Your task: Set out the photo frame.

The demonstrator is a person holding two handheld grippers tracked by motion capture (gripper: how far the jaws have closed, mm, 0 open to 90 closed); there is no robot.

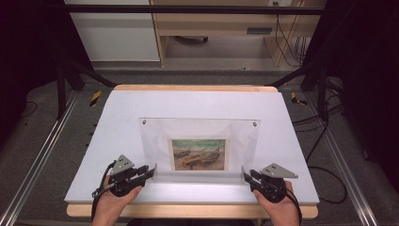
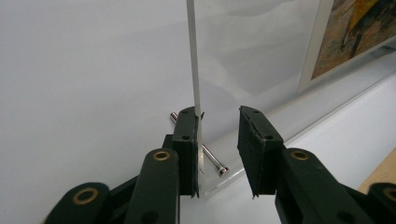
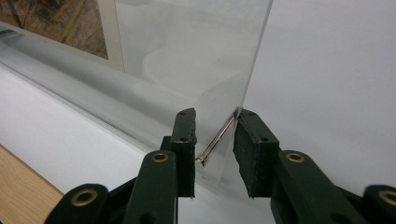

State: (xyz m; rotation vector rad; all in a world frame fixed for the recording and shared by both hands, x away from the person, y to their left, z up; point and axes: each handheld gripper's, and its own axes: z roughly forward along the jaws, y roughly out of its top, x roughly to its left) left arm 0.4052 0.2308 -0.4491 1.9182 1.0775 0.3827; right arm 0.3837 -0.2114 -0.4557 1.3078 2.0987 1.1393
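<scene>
A clear acrylic picture frame stands on the white table top, with a print of beached boats in its lower middle. My left gripper is at the frame's lower left corner and my right gripper at its lower right corner. In the left gripper view the gripper is open: its left-hand pad lies against the pane's edge, and a small screw crosses part of the gap. In the right gripper view the gripper is open too, with a screw slanting between its jaws.
Two more screws sit in the frame's top corners. The table's wooden edge runs just behind my hands. Black stand legs and cables flank the table on the grey floor; a wooden desk stands beyond.
</scene>
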